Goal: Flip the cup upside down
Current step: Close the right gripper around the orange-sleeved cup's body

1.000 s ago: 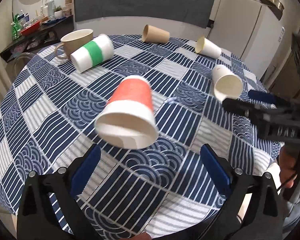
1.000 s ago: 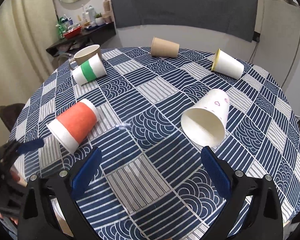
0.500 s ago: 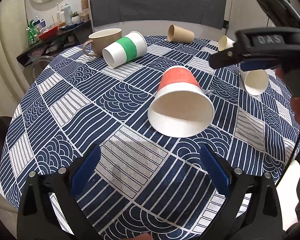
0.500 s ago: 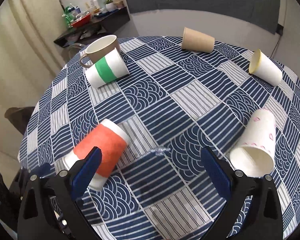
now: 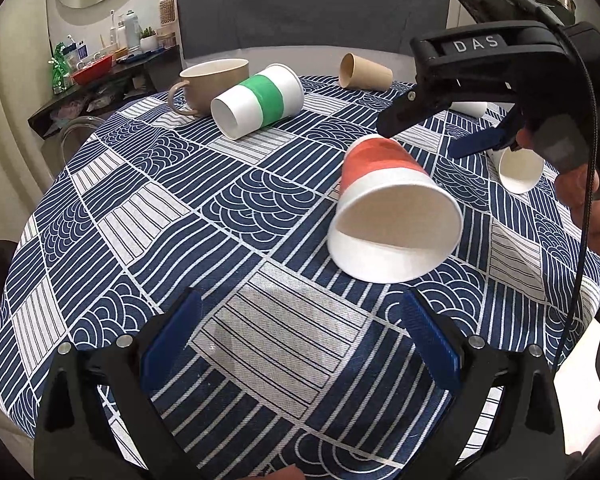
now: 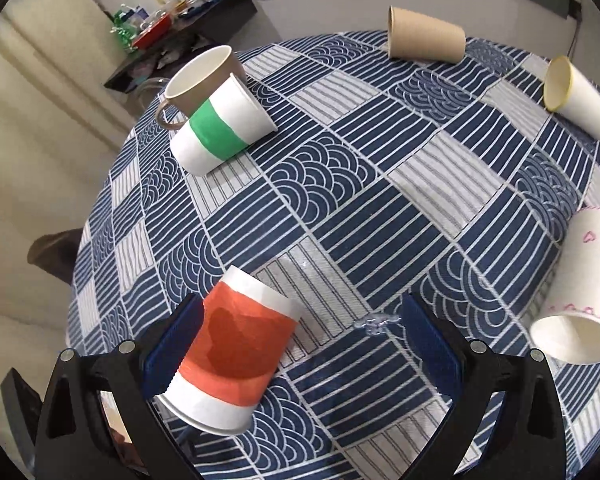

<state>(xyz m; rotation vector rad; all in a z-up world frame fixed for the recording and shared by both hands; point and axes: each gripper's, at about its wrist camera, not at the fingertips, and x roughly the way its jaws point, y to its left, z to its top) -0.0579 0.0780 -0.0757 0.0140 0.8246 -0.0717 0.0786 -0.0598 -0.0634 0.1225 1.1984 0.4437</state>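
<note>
Orange cup (image 5: 392,208) lying on its side on the near part of the desk (image 5: 228,216). Right gripper (image 6: 300,344) above it, jaws wide, holding nothing; left gripper (image 5: 300,344) likewise wide, empty.

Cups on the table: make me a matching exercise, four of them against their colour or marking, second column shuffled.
Column one:
1. cup nearest the right gripper
2. cup leaning against the mug
3. cup at the far edge
4. cup at the right edge

Column two:
A. plain brown
B. pink hearts
C. orange band
D. green band

Pairs: 1-C, 2-D, 3-A, 4-B
</note>
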